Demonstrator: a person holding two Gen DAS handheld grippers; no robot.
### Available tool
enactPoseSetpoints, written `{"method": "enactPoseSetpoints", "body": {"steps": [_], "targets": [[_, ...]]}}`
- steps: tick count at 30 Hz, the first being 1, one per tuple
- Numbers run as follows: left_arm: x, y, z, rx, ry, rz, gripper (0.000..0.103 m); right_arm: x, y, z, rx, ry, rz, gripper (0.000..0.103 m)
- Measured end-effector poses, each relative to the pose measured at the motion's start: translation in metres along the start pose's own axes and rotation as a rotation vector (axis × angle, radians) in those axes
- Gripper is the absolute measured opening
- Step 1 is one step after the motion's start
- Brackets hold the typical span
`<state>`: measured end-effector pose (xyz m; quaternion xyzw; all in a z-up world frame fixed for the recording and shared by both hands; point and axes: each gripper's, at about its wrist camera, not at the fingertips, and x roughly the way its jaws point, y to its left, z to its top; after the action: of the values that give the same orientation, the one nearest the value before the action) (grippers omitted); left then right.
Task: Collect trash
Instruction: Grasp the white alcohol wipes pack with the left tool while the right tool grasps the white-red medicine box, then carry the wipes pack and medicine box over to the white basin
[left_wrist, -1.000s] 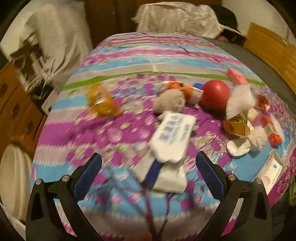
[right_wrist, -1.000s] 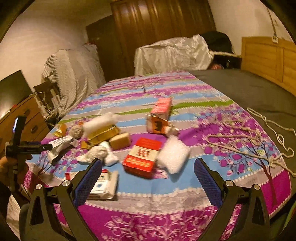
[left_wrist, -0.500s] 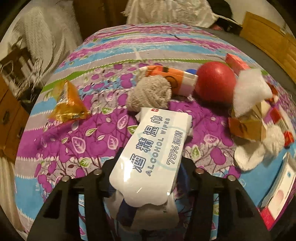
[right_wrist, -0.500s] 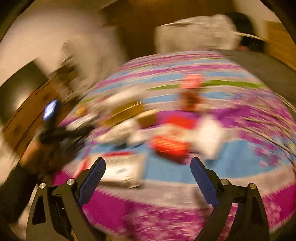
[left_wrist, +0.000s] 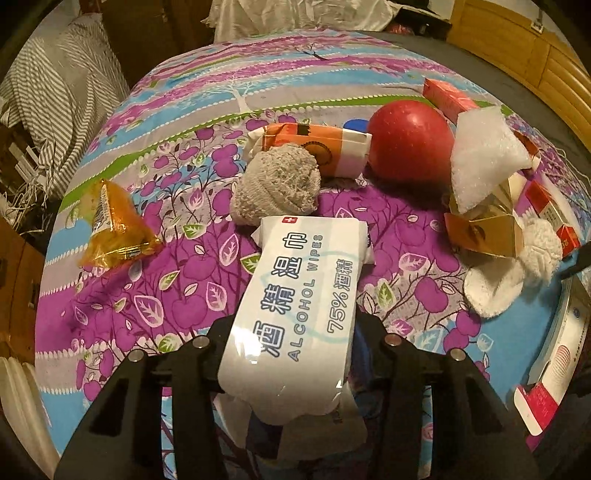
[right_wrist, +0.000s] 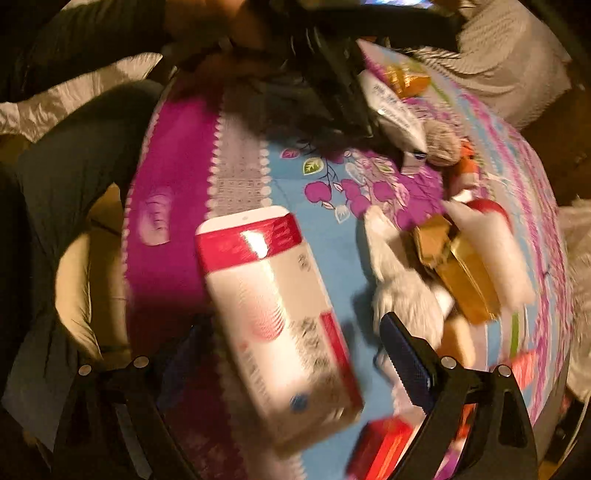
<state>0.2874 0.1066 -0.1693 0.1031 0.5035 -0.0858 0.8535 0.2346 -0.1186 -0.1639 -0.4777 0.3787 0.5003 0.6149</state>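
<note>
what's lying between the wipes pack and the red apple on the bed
In the left wrist view, a balled grey sock and an orange wrapper sit between the wipes pack and the apple.

A: Glossy white plastic alcohol-wipes pack (left_wrist: 295, 317) sits between matt black plastic fingers (left_wrist: 207, 354); crinkled orange foil wrapper (left_wrist: 114, 229) shines.

B: Rough grey balled cloth (left_wrist: 277, 184), smooth shiny red apple (left_wrist: 410, 146), printed floral cotton bedsheet (left_wrist: 166, 295), glossy red-and-white cardboard box (right_wrist: 277, 325).
</note>
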Motion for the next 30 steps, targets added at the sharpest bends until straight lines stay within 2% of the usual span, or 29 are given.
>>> {"method": "enactPoseSetpoints", "body": {"steps": [4,5,7,11,14,15,19,23,28,30], "targets": [[0.001,-0.001,0.001,0.017,-0.009,0.005,0.045,0.013,-0.010,0.008,0.046,-0.010,0.062,0.093],[0.000,-0.001,-0.001,0.014,-0.016,0.003,0.042,0.013,-0.010,0.006,0.070,-0.024,0.069,0.086],[-0.003,-0.002,-0.006,0.002,-0.041,0.013,0.038,0.012,-0.011,0.002,0.152,-0.067,0.098,0.064],[-0.011,-0.006,-0.020,-0.045,-0.092,0.057,0.034,0.005,0.000,-0.009,0.294,-0.160,0.003,0.056],[-0.024,-0.008,-0.032,-0.103,-0.141,0.090,0.033,-0.014,0.010,-0.027,0.474,-0.294,-0.064,0.055],[-0.032,-0.009,-0.036,-0.132,-0.170,0.107,0.033,-0.024,0.015,-0.037,0.532,-0.335,-0.093,0.055],[-0.069,-0.019,-0.048,-0.203,-0.278,0.167,0.033,-0.057,0.030,-0.065,0.794,-0.508,-0.302,0.055],[-0.115,-0.052,-0.053,-0.223,-0.413,0.220,0.034,-0.089,0.038,-0.087,1.013,-0.624,-0.511,0.055],[-0.157,-0.089,-0.055,-0.249,-0.548,0.238,0.034,-0.124,0.048,-0.092,1.112,-0.686,-0.750,0.056],[-0.168,-0.100,-0.056,-0.267,-0.588,0.239,0.034,-0.133,0.052,-0.093,1.129,-0.710,-0.807,0.056]]}}
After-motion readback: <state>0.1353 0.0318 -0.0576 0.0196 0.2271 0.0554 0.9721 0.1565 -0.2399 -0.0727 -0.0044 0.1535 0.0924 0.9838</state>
